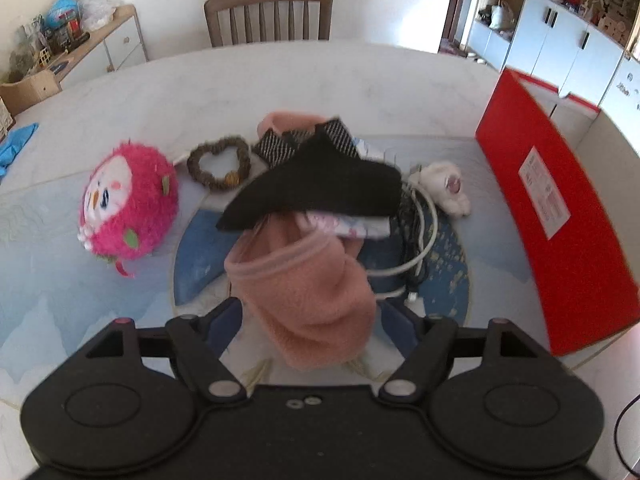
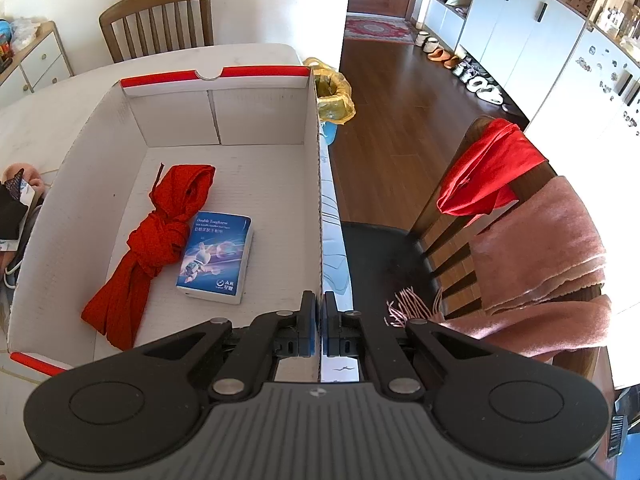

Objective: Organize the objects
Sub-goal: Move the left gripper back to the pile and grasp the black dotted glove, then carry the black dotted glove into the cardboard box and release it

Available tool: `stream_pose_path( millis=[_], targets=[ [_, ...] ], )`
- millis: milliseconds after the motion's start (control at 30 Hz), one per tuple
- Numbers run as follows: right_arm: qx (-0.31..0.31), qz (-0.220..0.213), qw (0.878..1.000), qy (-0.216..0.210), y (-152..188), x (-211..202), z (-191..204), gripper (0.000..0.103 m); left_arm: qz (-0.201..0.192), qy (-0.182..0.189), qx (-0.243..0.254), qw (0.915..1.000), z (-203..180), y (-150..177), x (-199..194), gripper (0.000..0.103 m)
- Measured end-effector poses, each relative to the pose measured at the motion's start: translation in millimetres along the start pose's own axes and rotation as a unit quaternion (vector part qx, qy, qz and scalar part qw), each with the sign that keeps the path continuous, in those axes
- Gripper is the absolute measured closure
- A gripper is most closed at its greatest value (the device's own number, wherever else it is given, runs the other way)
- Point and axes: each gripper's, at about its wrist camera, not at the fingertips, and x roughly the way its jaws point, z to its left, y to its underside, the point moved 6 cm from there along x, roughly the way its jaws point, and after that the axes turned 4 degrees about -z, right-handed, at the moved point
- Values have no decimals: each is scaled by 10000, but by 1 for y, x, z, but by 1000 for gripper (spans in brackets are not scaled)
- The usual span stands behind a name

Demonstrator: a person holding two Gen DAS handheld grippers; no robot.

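We take the red box [image 2: 224, 128] as our landmark. Left of it, the pile on the worktop [image 1: 280, 80] is where we are working: our left tool [image 1: 308, 316] stands with its jaws spread wide around the near end of a pink knitted sock [image 1: 308, 296], and we judge that this is the approach to a pick, with the pads not yet pressing on the fabric. The next move calls for closing on the sock alone, since a black sock [image 1: 320, 188] lies across its far part and white cables [image 1: 424, 240] curl just beside it; either could be dragged along.

Further left of the box sit a pink plush ball [image 1: 128, 204] and a heart-shaped bead bracelet [image 1: 218, 164]; a small white plush toy [image 1: 446, 188] lies between the pile and the box.

Inside the box already lie a knotted red cloth [image 2: 156, 240] and a blue tissue pack [image 2: 216, 256], touching each other. Our right tool [image 2: 320, 320] is fully closed, pinching the box's right wall, seemingly to steady it.

The worktop is pale marble with a blue printed mat [image 1: 448, 280]. A wooden chair [image 1: 268, 16] stands beyond it; right of the box, another chair carries a red garment [image 2: 488, 168] and a pink scarf [image 2: 536, 252] over a wooden floor [image 2: 400, 120].
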Motion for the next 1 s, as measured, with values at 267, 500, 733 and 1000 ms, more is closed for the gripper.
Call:
stream_pose_path(
  millis=[267, 500, 733, 1000],
  targets=[
    [-10, 10, 10000, 7, 0, 0, 0, 101, -357, 13, 330, 9988, -8, -50, 3, 16],
    [-16, 11, 10000, -1, 0, 0, 1, 101, -65, -306, 340, 9989, -2, -65, 48, 19],
    [-15, 10, 10000, -12, 0, 0, 1, 101, 127, -229, 374, 9990, -2, -63, 59, 42],
    [-7, 11, 10000, -27, 0, 0, -1, 101, -55, -92, 282, 9995, -1, -72, 43, 87]
  ],
)
